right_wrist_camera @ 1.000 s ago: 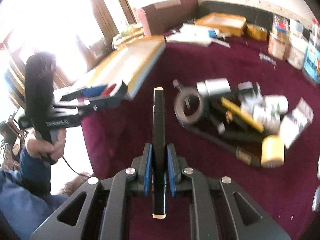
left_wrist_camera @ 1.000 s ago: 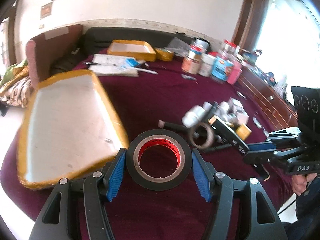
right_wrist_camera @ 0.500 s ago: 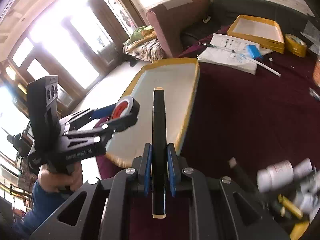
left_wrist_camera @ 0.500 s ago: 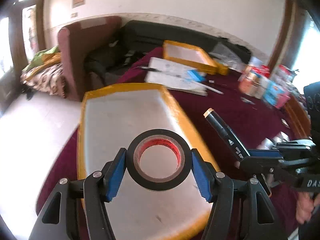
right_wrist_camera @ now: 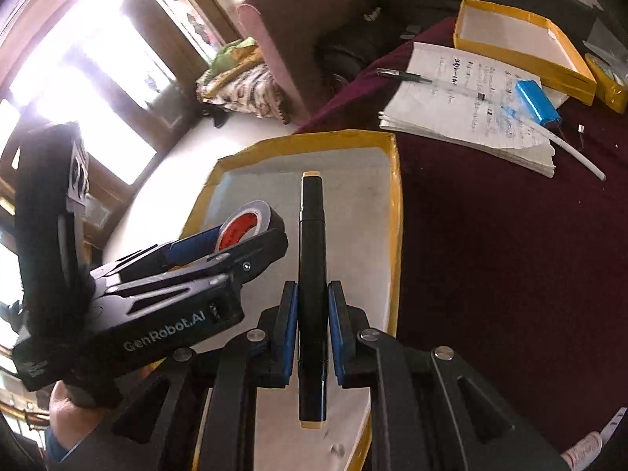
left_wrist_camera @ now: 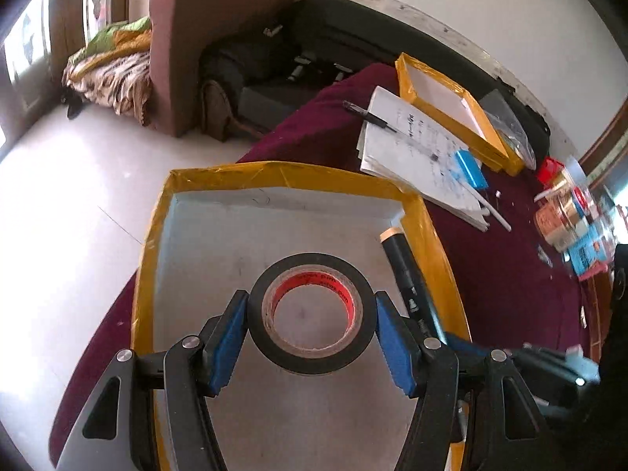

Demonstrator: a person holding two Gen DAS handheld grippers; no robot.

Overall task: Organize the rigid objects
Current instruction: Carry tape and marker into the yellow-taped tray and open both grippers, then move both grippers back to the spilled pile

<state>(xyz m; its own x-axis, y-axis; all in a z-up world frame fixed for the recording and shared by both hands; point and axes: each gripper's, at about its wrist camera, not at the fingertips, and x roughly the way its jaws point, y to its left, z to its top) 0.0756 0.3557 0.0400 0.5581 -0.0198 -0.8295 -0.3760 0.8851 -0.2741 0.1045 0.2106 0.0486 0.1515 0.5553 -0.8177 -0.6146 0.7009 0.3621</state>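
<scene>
so, step in hand: both loads hang over the near tray [left_wrist_camera: 274, 174], ready to be set down inside it.
left gripper [left_wrist_camera: 310, 337]: blue pads clamp the outer rim of the black tape roll [left_wrist_camera: 310, 312], jaws spread about as wide as the roll, which is held flat with its red core facing up.
right gripper [right_wrist_camera: 312, 329]: jaws nearly closed, pinching the black marker [right_wrist_camera: 312, 259] at mid-body, its tan-capped end pointing ahead over the tray.
tray: yellow-taped rim, pale bare floor, sitting at the edge of the maroon tablecloth [right_wrist_camera: 490, 255].
spacing: the two tools are close together; the marker lies just beside the tray's right wall.
how to do it well: lower each load until it nearly meets the tray floor before letting go, so the roll lands flat and the marker does not roll.
order: probably release one at a time, keeping the marker parallel to the wall and the roll toward the open left side.
risk: opening from this height could bounce the marker over the low rim.
</scene>
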